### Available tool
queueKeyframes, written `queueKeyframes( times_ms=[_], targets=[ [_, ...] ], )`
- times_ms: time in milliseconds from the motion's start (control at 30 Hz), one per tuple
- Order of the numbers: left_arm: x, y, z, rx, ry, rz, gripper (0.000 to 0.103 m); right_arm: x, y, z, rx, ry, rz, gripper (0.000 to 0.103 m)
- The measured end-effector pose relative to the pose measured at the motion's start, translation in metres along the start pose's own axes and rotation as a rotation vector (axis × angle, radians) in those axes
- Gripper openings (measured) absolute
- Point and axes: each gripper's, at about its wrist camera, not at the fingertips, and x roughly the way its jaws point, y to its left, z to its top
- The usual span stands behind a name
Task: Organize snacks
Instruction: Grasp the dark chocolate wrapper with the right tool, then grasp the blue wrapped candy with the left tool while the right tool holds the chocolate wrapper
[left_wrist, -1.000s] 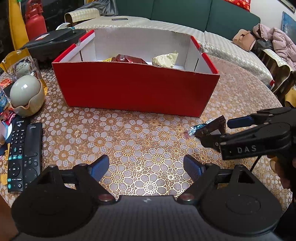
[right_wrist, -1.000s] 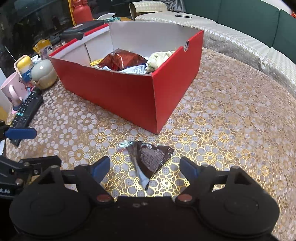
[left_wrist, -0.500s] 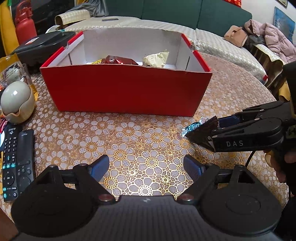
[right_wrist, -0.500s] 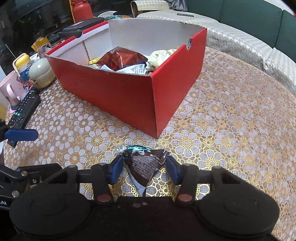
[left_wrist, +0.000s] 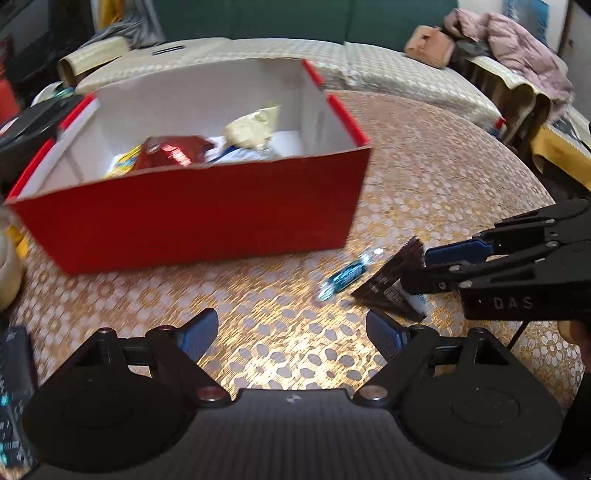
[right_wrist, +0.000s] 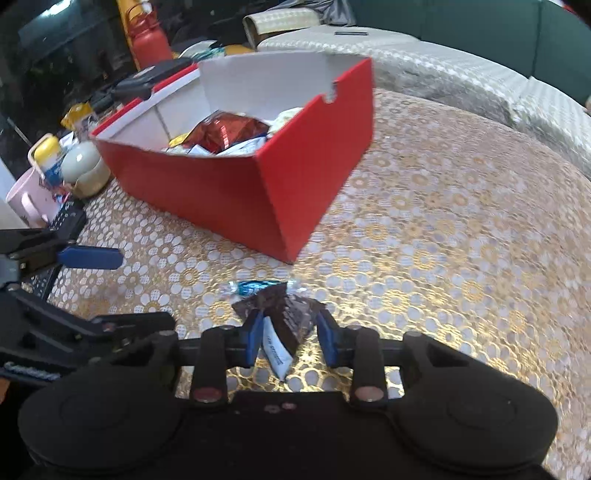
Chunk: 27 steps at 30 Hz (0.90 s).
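Observation:
A red cardboard box (left_wrist: 207, 221) with a white inside stands on the gold-flowered table and holds a red foil packet (left_wrist: 173, 151), a cream packet (left_wrist: 253, 127) and other wrappers. My right gripper (right_wrist: 290, 332) is closing, and its blue pads pinch a dark brown snack packet (right_wrist: 288, 314) in front of the box's near corner. In the left wrist view the same packet (left_wrist: 391, 280) sticks out of the right gripper (left_wrist: 417, 273). A small blue candy wrapper (right_wrist: 253, 286) lies on the cloth just beyond it. My left gripper (left_wrist: 291, 328) hangs open over bare cloth, holding nothing.
A remote (left_wrist: 14, 369) lies at the table's left edge. A round ceramic pot (right_wrist: 83, 168), a pink cup (right_wrist: 27, 199), a black case (right_wrist: 155, 77) and a red bottle (right_wrist: 147, 40) crowd the left. A covered sofa (right_wrist: 461, 70) runs behind the table.
The right gripper's jaws have come together on the brown packet, which lay loose between them before. The left gripper has shifted sideways and rolled, so the box now looks tilted.

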Motion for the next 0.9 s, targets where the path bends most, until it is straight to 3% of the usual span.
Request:
queueKeyframes(
  times_ms=[100,467,533,667,833,900],
  targets=[
    [0.009,-0.008,0.007,0.041,0.002,0.007,0.088,-0.004,-0.008,-0.005,0.01,-0.009,0.011,0.032],
    [0.012,0.001,0.011,0.017,0.011,0.029,0.087,0.017,-0.007,0.002,-0.014,0.008,0.055,0.037],
    [0.012,0.003,0.012,0.012,0.013,0.032,0.087,0.02,-0.006,0.003,-0.025,0.011,0.048,0.041],
    [0.013,0.007,0.009,-0.005,0.018,0.029,0.087,0.023,-0.007,0.005,-0.043,0.009,0.021,0.058],
    [0.014,0.009,0.007,-0.014,0.028,0.03,0.087,0.027,-0.007,0.004,-0.034,0.011,0.041,0.058],
    [0.015,0.008,0.006,-0.006,0.027,0.028,0.087,0.026,-0.007,0.003,-0.031,0.006,0.04,0.051]
  ],
)
